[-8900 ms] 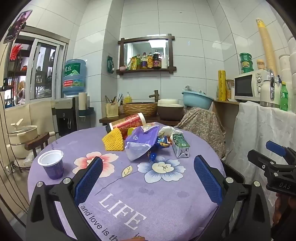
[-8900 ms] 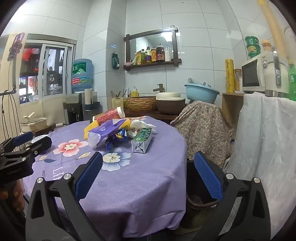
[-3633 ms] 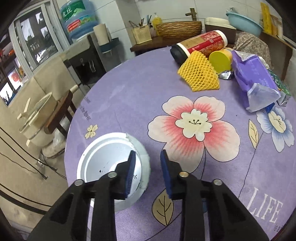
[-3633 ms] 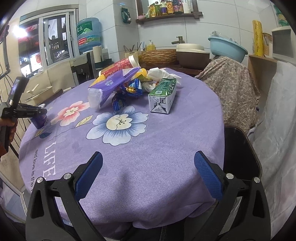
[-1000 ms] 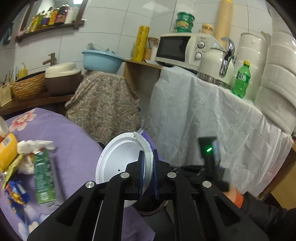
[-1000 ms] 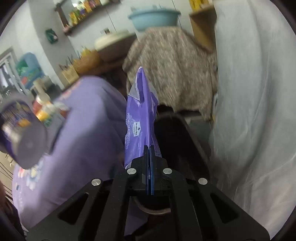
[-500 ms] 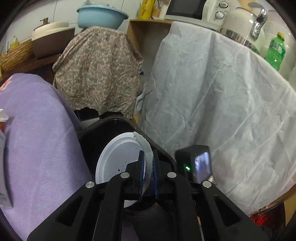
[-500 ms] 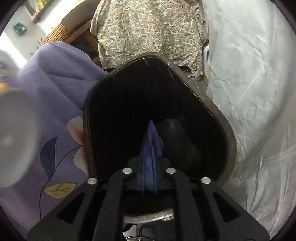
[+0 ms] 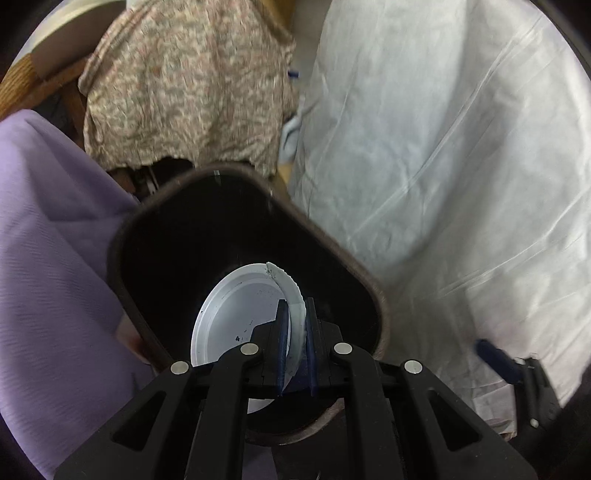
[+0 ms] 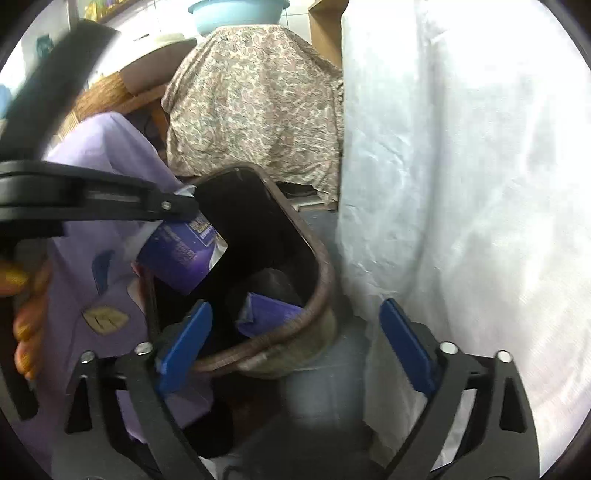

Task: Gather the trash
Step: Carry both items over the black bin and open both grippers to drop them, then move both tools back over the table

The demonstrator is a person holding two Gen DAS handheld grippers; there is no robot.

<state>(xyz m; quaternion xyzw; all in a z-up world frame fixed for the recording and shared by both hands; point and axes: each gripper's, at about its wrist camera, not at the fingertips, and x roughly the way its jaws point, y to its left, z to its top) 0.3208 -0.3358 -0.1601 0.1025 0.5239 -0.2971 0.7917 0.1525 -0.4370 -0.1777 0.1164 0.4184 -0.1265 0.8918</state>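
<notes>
My left gripper (image 9: 295,343) is shut on the rim of a purple paper cup (image 9: 240,317) with a white inside, held over the mouth of the dark trash bin (image 9: 125,240). In the right wrist view the same cup (image 10: 181,254) hangs from the left gripper (image 10: 177,205) above the bin (image 10: 321,273). My right gripper (image 10: 295,343) is open and empty just above the bin's near rim. A purple plastic bag (image 10: 269,314) lies inside the bin.
The purple tablecloth (image 9: 48,236) hangs close at the bin's left. A white sheet (image 9: 443,166) drapes furniture on the right, and a paisley cloth (image 9: 184,92) covers something behind the bin. A light blue basin (image 10: 236,14) sits at the back.
My right gripper has opened and the purple bag has dropped into the bin. My left gripper has brought the cup lower and closer over the bin's mouth.
</notes>
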